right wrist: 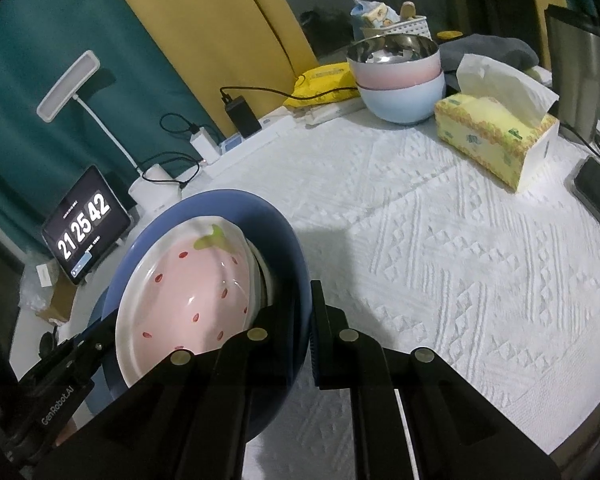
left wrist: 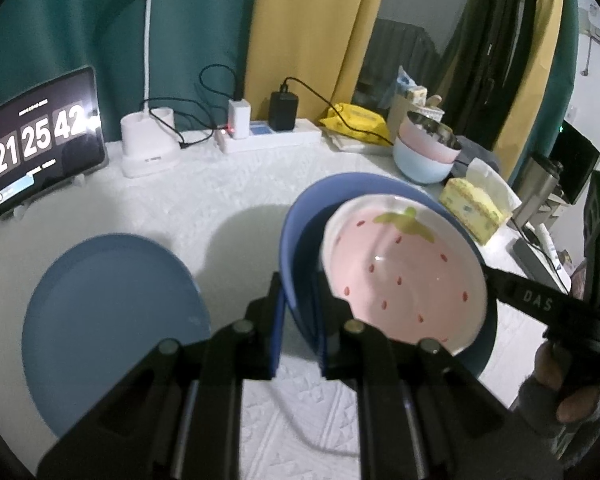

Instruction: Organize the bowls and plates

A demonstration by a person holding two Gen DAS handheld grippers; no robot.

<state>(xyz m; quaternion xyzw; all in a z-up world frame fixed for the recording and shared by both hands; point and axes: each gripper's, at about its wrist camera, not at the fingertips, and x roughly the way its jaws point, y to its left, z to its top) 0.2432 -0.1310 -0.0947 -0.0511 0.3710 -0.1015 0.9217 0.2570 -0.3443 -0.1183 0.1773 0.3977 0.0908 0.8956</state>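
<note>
A deep blue dish (left wrist: 300,224) hangs above the white tablecloth, held by its rim from both sides. Inside it lies a pink strawberry-patterned plate (left wrist: 404,272), tilted. My left gripper (left wrist: 300,292) is shut on the dish's near rim. On the opposite rim my right gripper (left wrist: 496,280) is clamped, a hand behind it. In the right wrist view the right gripper (right wrist: 306,300) bites the blue dish (right wrist: 220,204), the strawberry plate (right wrist: 188,288) leans inside, and the left gripper (right wrist: 100,332) holds the far side. A second flat blue plate (left wrist: 108,320) rests on the table at left.
Stacked pink and light-blue bowls (right wrist: 400,80) stand at the back, a steel bowl on top. A yellow tissue box (right wrist: 492,140) sits to their right. A tablet clock (left wrist: 40,140), lamp base (left wrist: 148,144) and power strip (left wrist: 268,136) line the back edge.
</note>
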